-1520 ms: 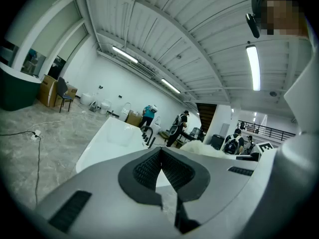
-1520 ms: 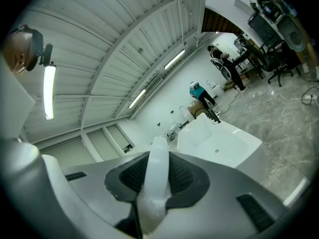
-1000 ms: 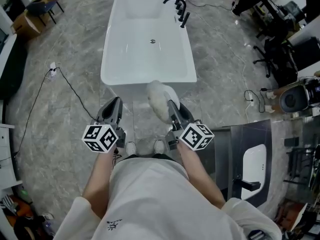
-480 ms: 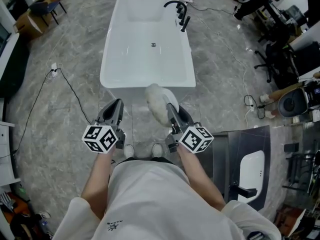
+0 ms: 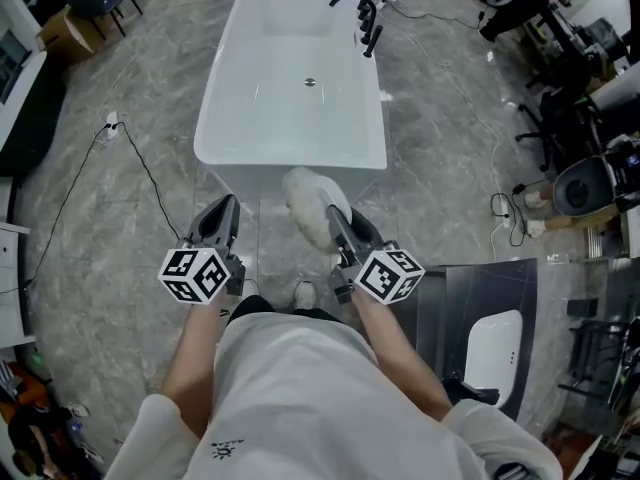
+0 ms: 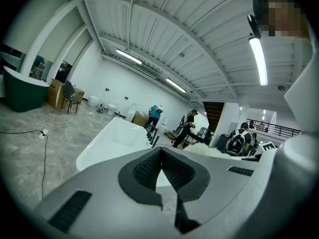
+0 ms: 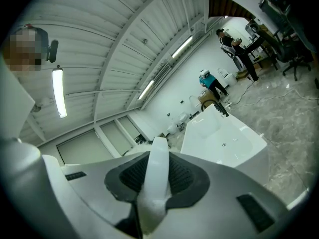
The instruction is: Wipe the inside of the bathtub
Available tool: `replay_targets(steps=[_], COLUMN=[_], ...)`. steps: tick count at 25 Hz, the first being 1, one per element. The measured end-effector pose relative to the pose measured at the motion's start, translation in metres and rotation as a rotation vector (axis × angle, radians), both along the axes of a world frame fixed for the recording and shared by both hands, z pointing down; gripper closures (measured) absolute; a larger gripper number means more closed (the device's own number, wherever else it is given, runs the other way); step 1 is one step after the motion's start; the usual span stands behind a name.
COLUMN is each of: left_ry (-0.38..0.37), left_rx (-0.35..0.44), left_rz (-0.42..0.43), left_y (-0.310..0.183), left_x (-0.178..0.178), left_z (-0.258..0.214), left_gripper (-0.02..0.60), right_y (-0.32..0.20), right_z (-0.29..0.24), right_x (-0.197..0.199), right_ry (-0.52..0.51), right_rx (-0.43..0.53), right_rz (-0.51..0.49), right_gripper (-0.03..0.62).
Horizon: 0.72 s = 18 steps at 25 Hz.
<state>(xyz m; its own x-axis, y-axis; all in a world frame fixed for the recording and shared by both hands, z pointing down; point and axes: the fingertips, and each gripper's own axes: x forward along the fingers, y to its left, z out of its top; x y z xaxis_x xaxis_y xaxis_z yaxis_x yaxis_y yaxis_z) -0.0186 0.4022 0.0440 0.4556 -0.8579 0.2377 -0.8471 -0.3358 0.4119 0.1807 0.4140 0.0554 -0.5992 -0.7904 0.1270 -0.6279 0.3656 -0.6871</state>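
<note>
- Bathtub [image 5: 290, 118], white and freestanding, is seen on the grey marbled floor [image 5: 130, 228] ahead of the left gripper [image 5: 221, 216] and the right gripper [image 5: 337, 220], apart from the tips of both.
- A thin dark cable [image 5: 140, 168] is laid across the floor off to the left of the left gripper.
- The left gripper's jaws are brought fully together; the ribbed pads [image 6: 147, 169] meet with nothing between them, and the bathtub's near corner is seen beyond their tips.
- The right gripper is clamped on the flat white handle [image 7: 157, 178] of a fluffy white duster [image 5: 305, 206]; the handle is pinched between the dark pads and rises past the tips.
- The duster's head is held just beyond the right gripper, between it and the bathtub's near end wall, part of which it covers in the head view.
- A black faucet [image 5: 358, 13] is mounted on the bathtub's far right rim.
- Right of the right gripper, a white basin [image 5: 492, 353] is set in a steel counter, partly cut off by the person's arm.
- The right gripper's tips are covered by the duster in the head view.
</note>
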Motion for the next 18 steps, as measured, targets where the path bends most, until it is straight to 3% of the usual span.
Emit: replay_targets(steps=[9,18], left_ry=[-0.014,-0.013], left_rx=[-0.017,-0.003], left_rz=[-0.065,-0.068], left_y=[0.01,-0.002], left_x=[0.002,0.002], left_z=[-0.001,0.001], left_gripper=[0.572,0.572], right_y=[0.002,-0.013], right_z=[0.006,0.01], right_x=[0.006,-0.004], right_ry=[-0.007,-0.013], right_rx=[-0.018,-0.021], right_rz=[-0.05,-0.084], right_gripper=[0.494,0.494])
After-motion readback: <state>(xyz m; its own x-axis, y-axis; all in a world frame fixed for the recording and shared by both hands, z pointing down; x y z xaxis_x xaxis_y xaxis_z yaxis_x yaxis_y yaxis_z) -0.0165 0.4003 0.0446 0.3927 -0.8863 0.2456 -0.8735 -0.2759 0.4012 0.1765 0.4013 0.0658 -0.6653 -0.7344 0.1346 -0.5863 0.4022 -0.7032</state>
